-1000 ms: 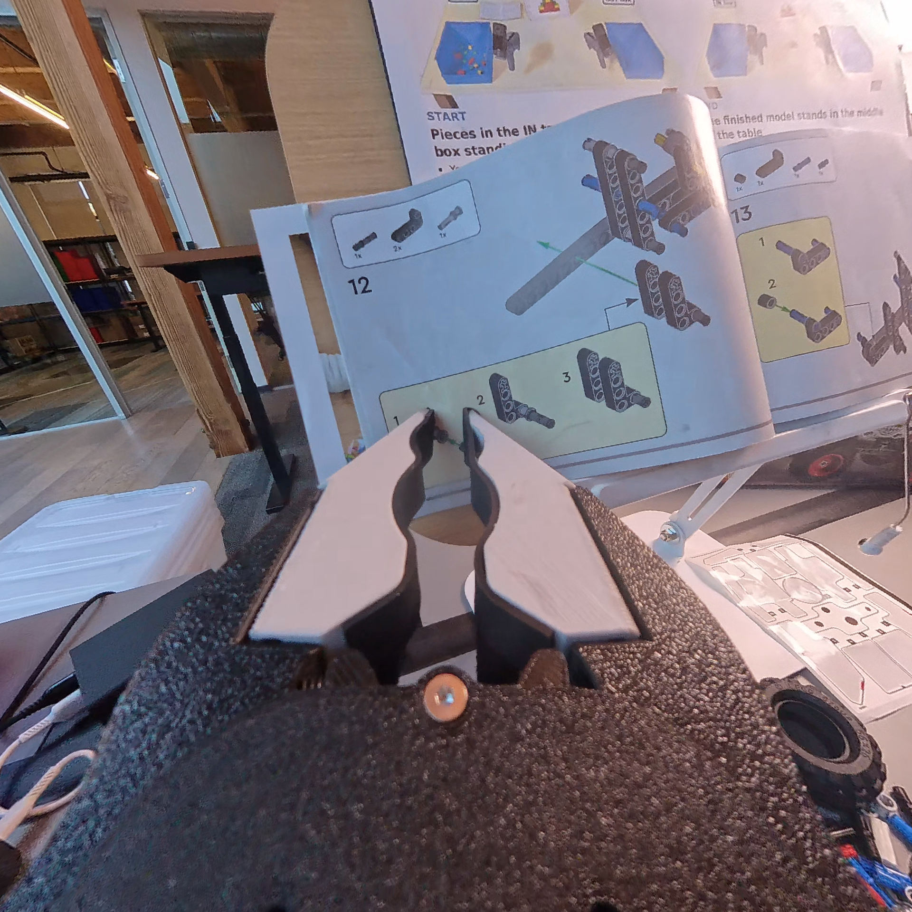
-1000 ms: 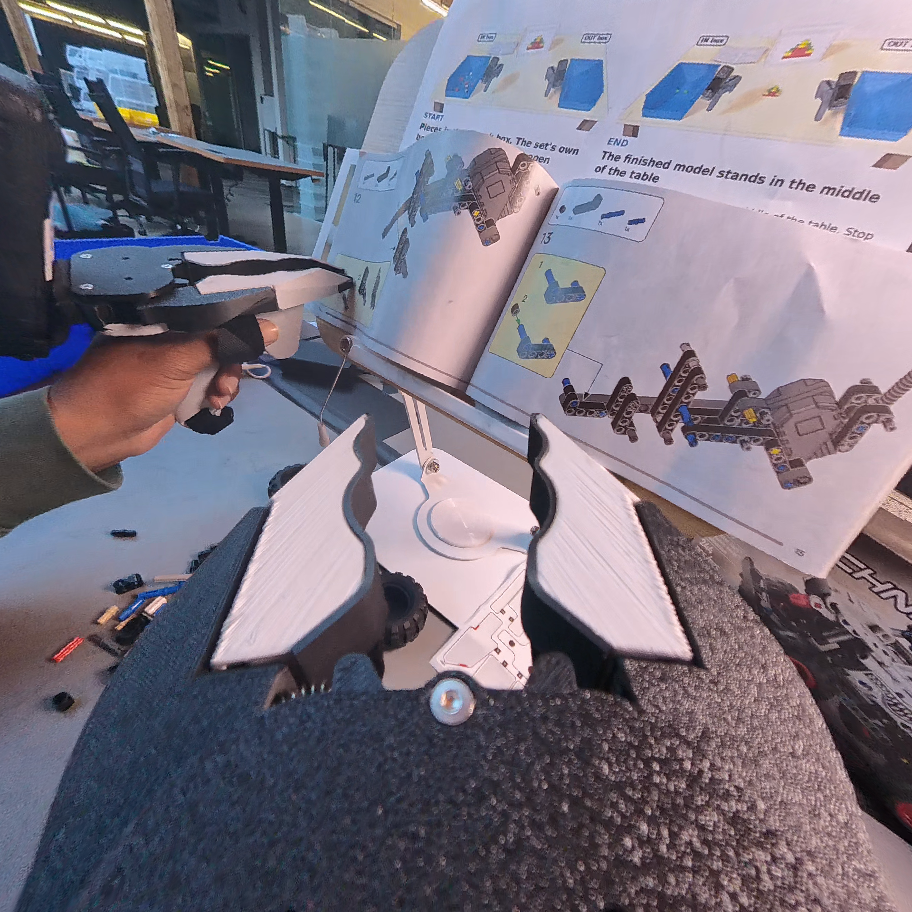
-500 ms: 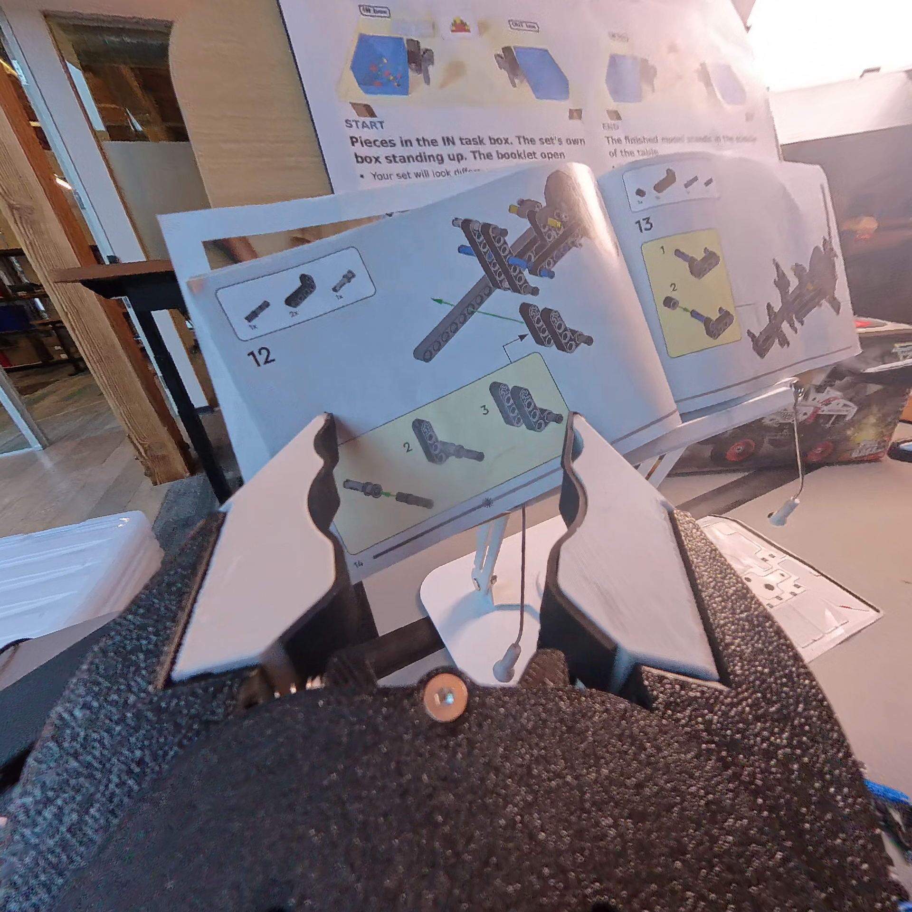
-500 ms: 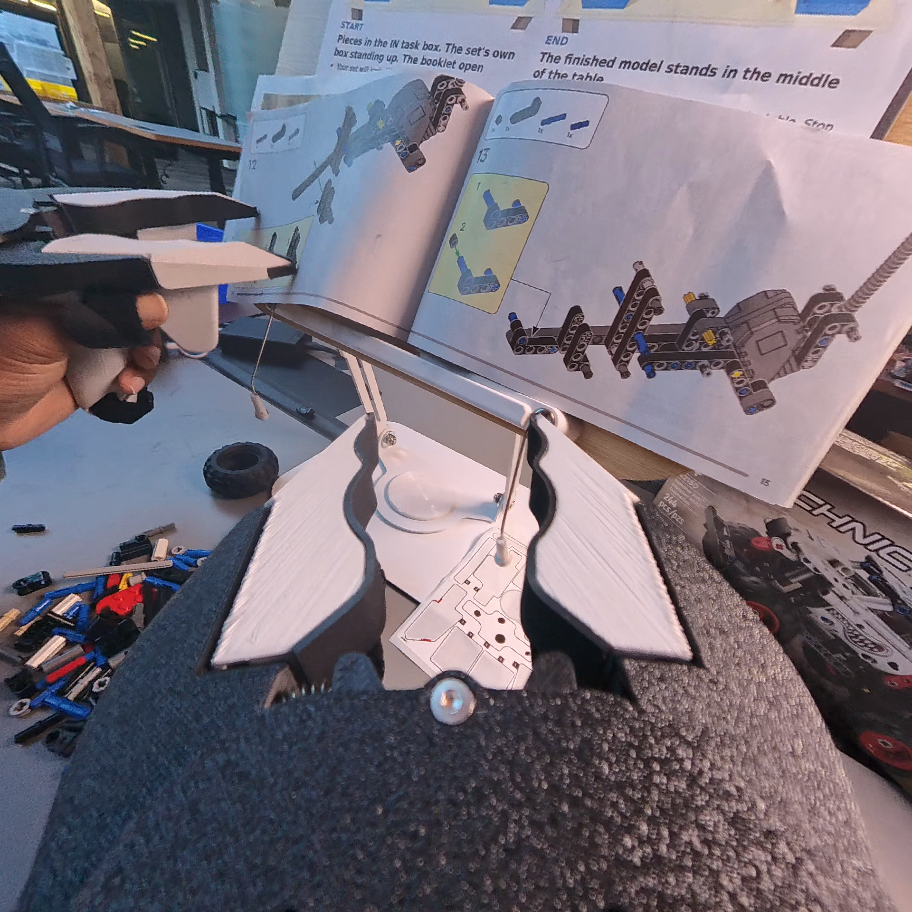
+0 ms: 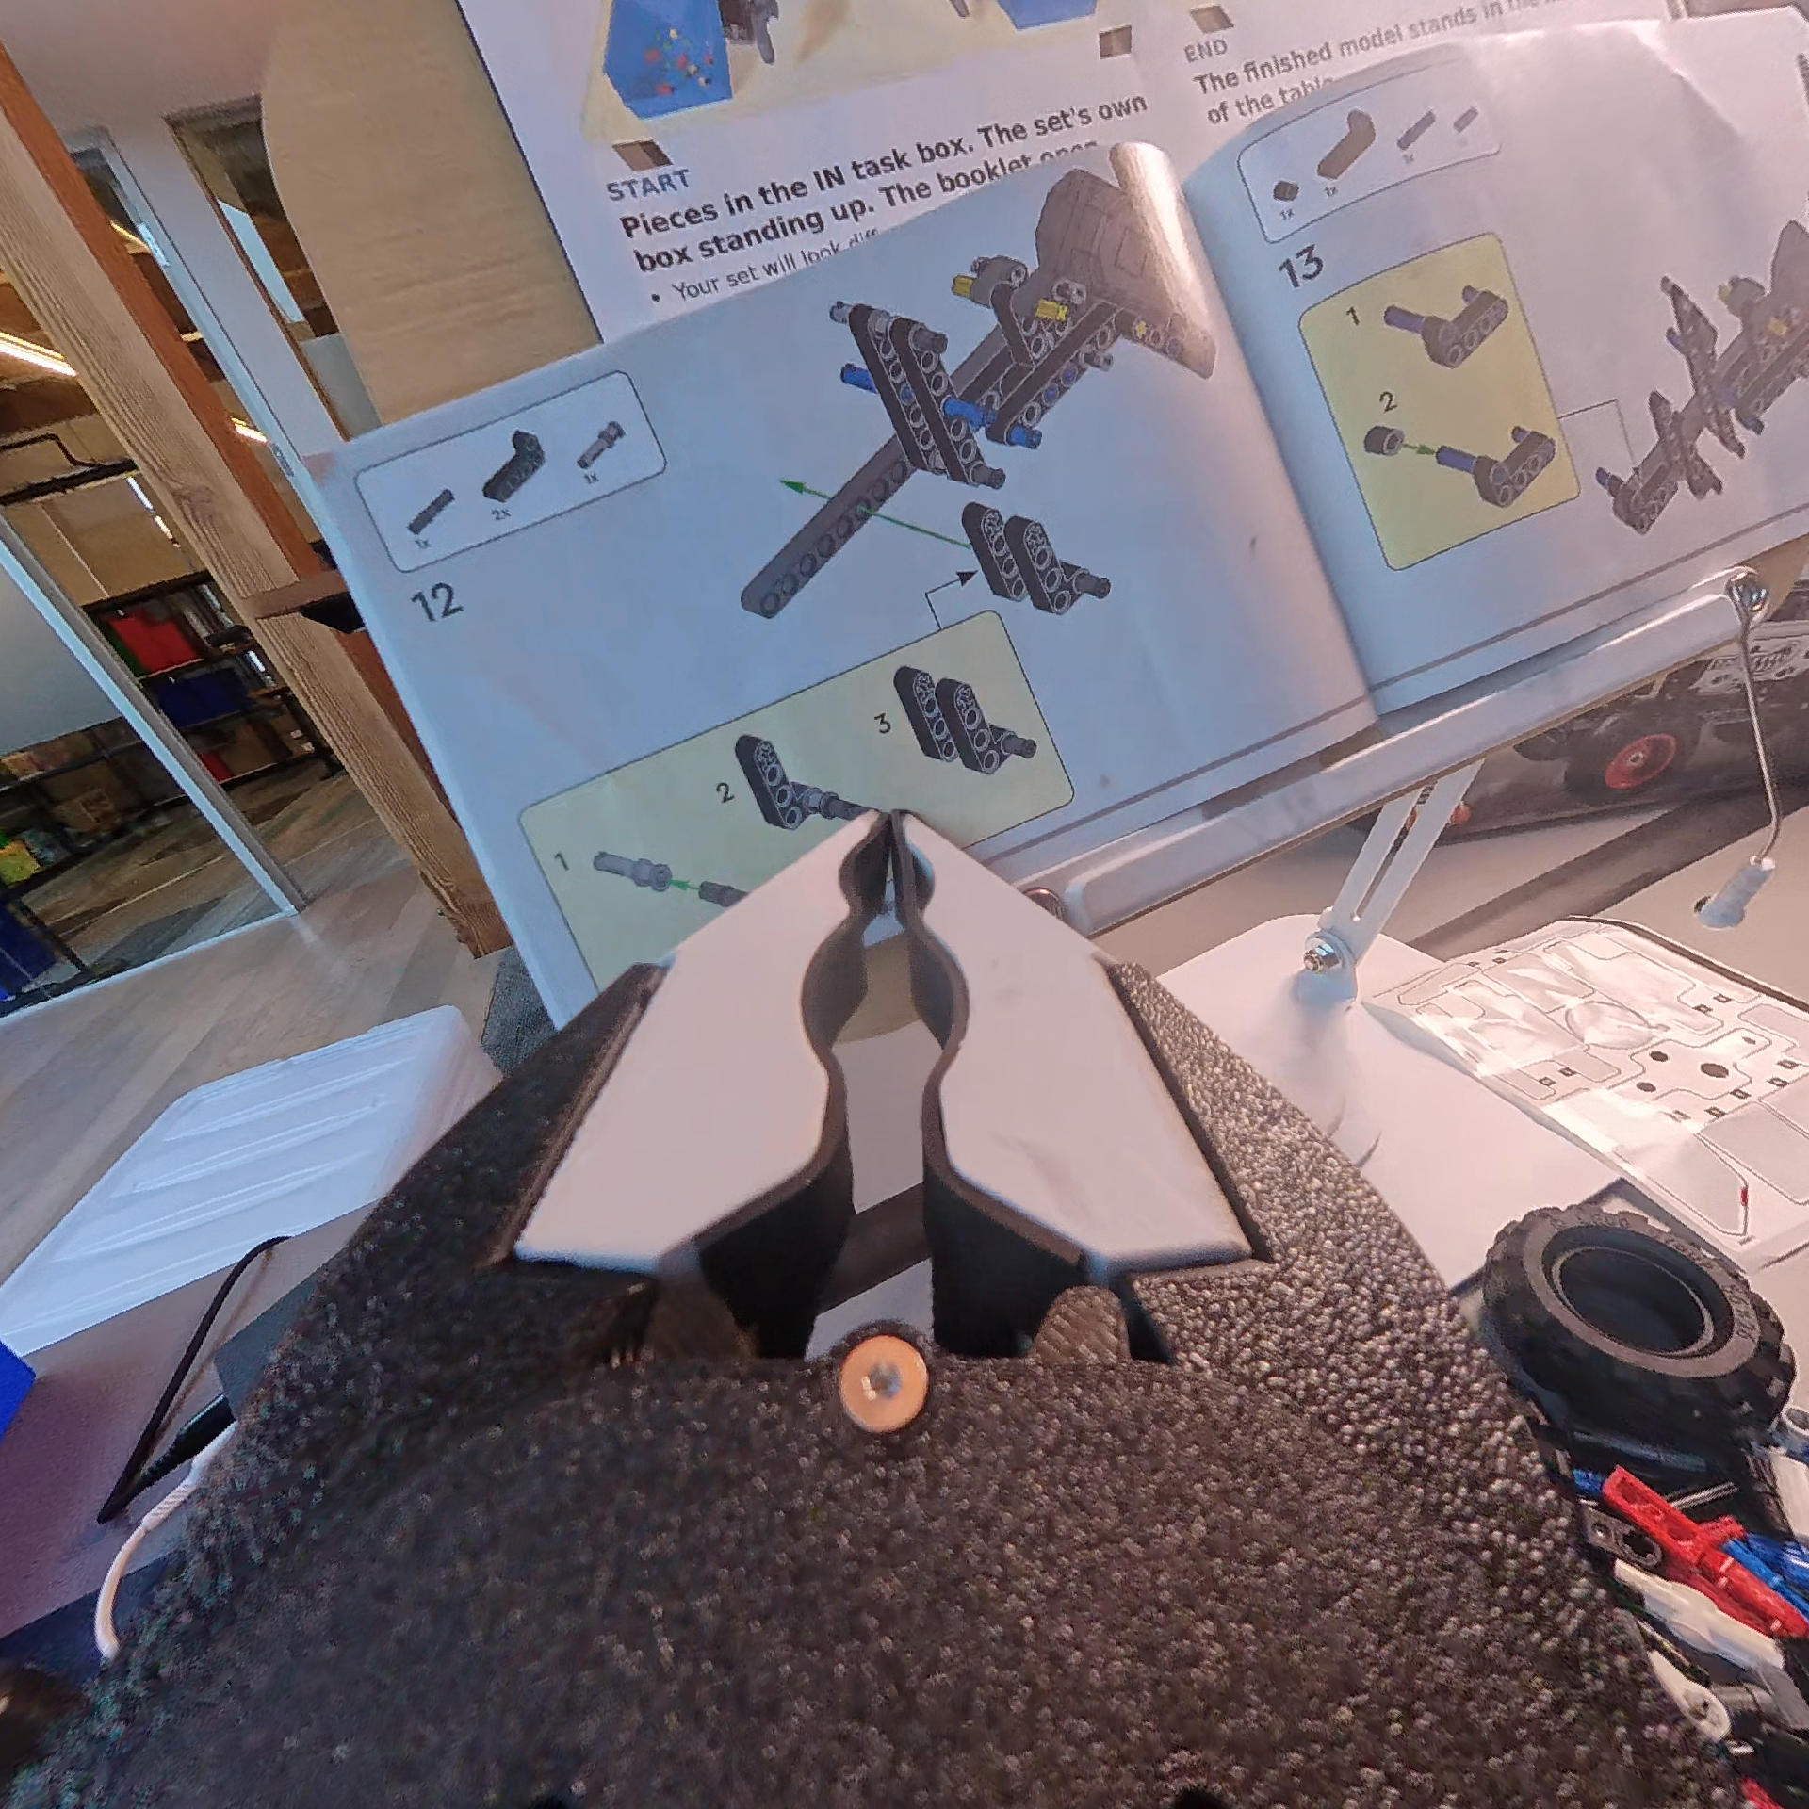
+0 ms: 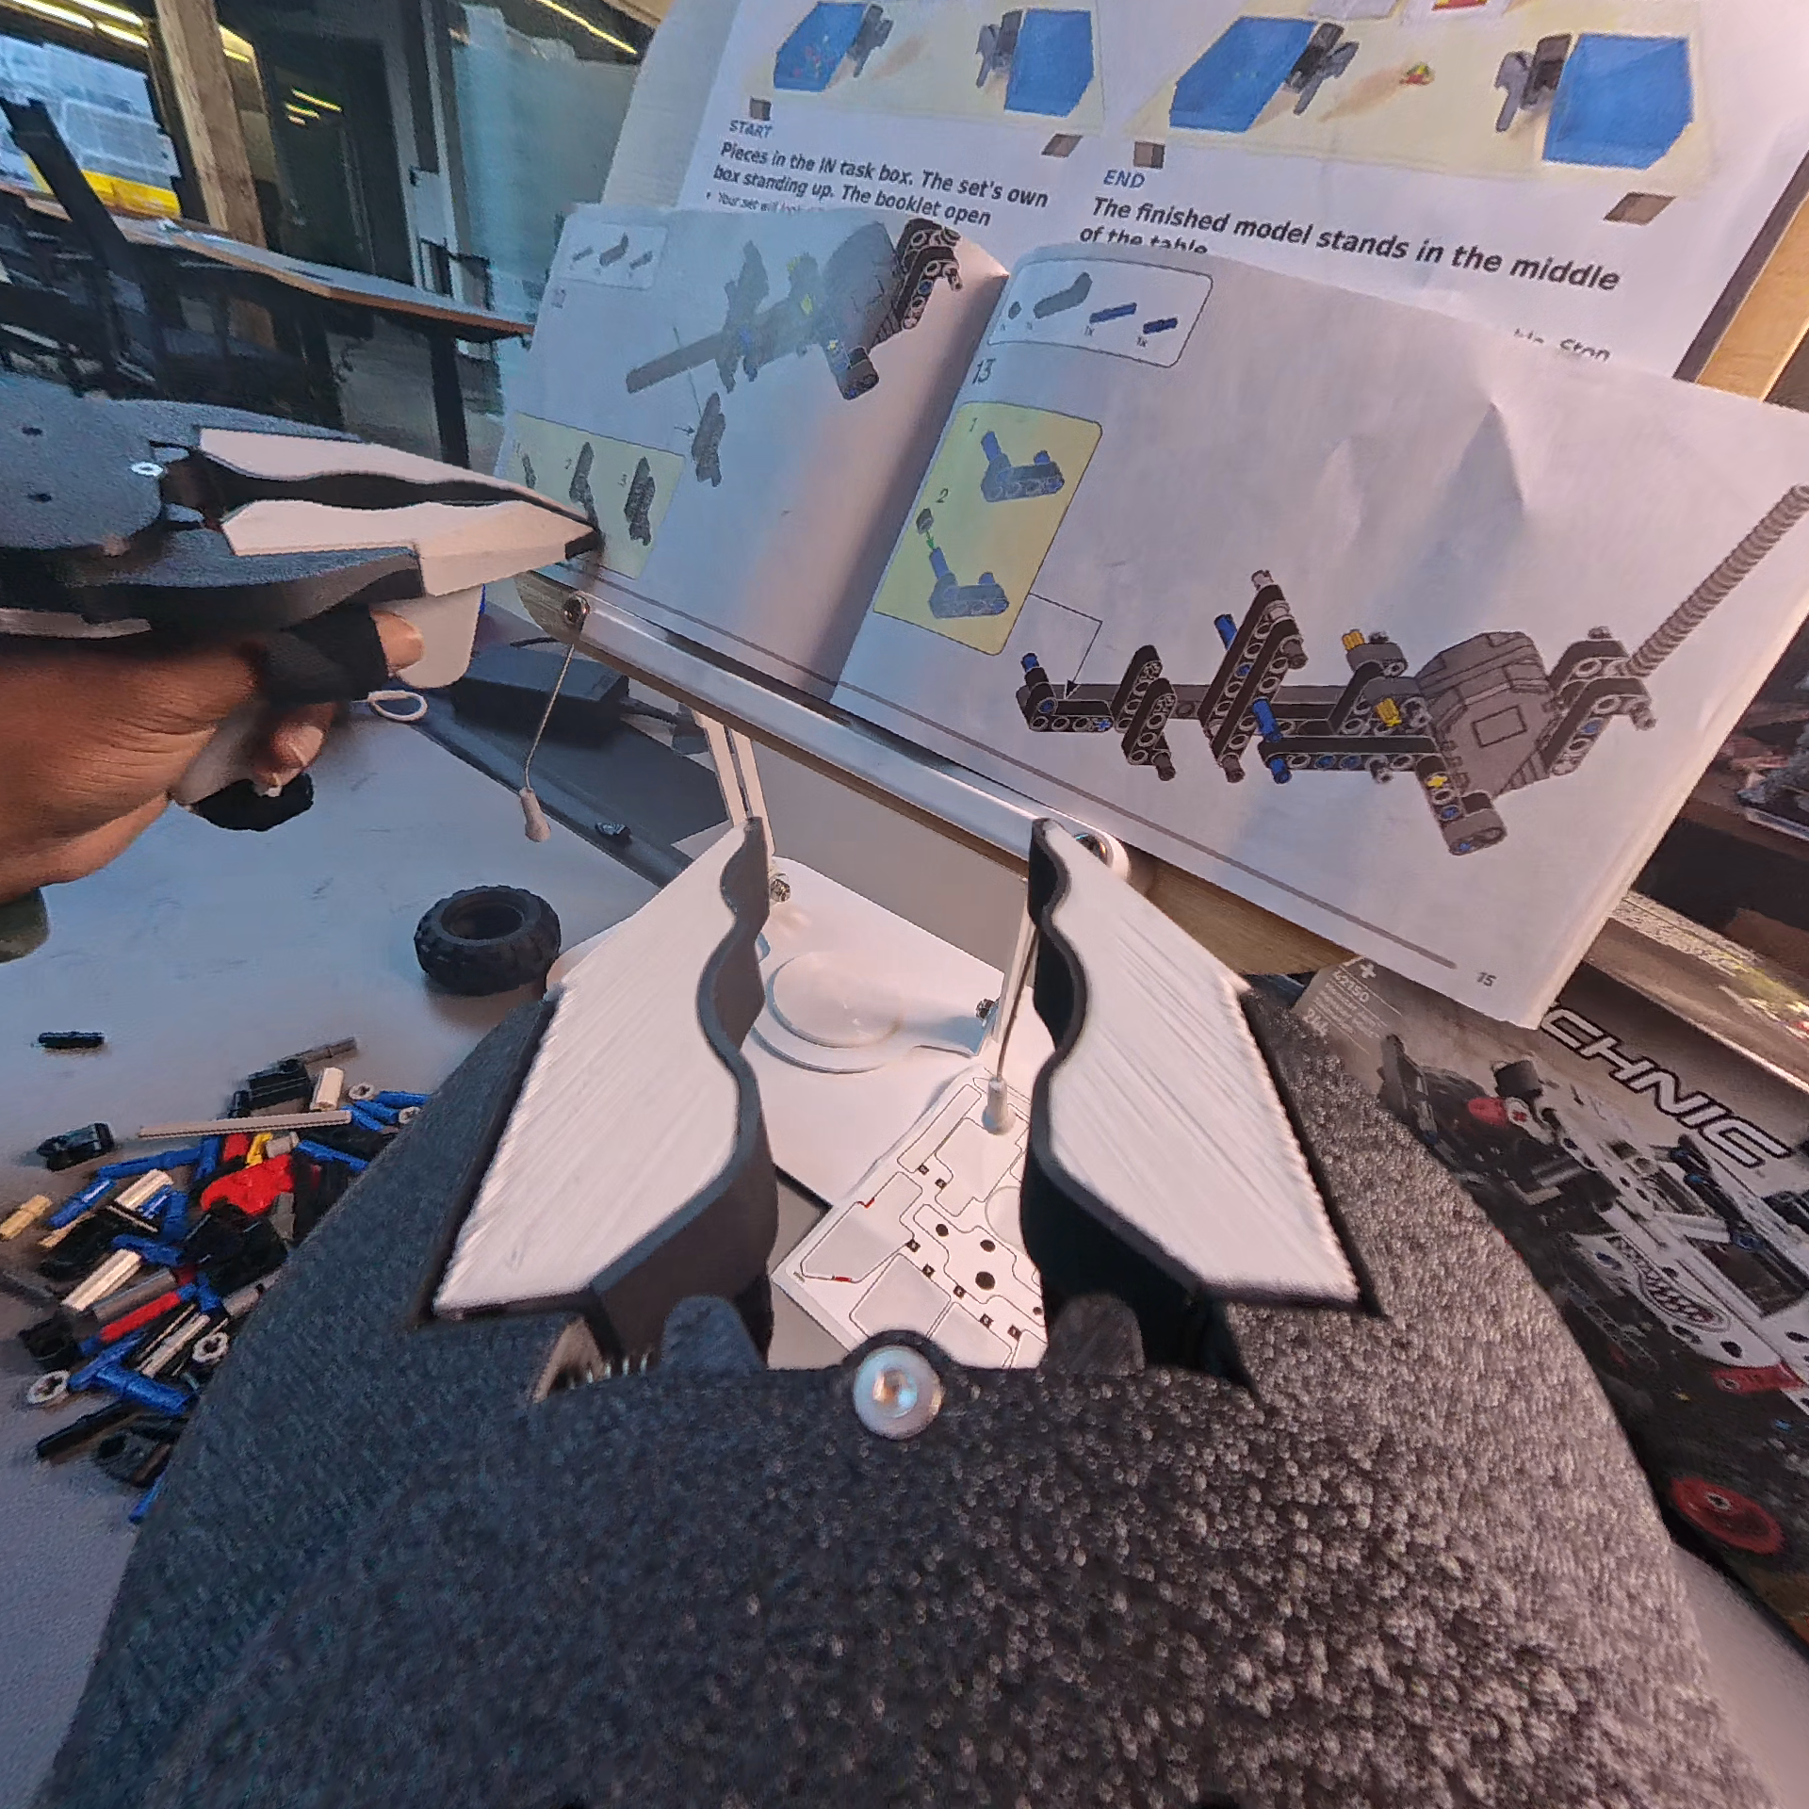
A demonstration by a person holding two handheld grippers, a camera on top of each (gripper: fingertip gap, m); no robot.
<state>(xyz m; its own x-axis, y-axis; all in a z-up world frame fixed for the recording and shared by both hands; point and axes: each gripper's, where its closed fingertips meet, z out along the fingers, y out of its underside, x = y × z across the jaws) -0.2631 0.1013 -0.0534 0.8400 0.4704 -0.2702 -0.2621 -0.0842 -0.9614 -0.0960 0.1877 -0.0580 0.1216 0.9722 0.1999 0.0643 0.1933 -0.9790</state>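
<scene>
On the white stand (image 6: 861,744), the open booklet's (image 5: 783,548) lower left page edge is pinched by the left gripper (image 5: 889,822). Right gripper (image 6: 896,861) gapes empty above a grey table (image 6: 245,940) strewn with loose pieces (image 6: 166,1233).

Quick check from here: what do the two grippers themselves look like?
Both look alike: the left gripper and right gripper each have two white-topped fingers with wavy black inner edges, set in a black, pebbled foam-like body with one silver screw at the centre. The left one has a white trigger handle.
</scene>
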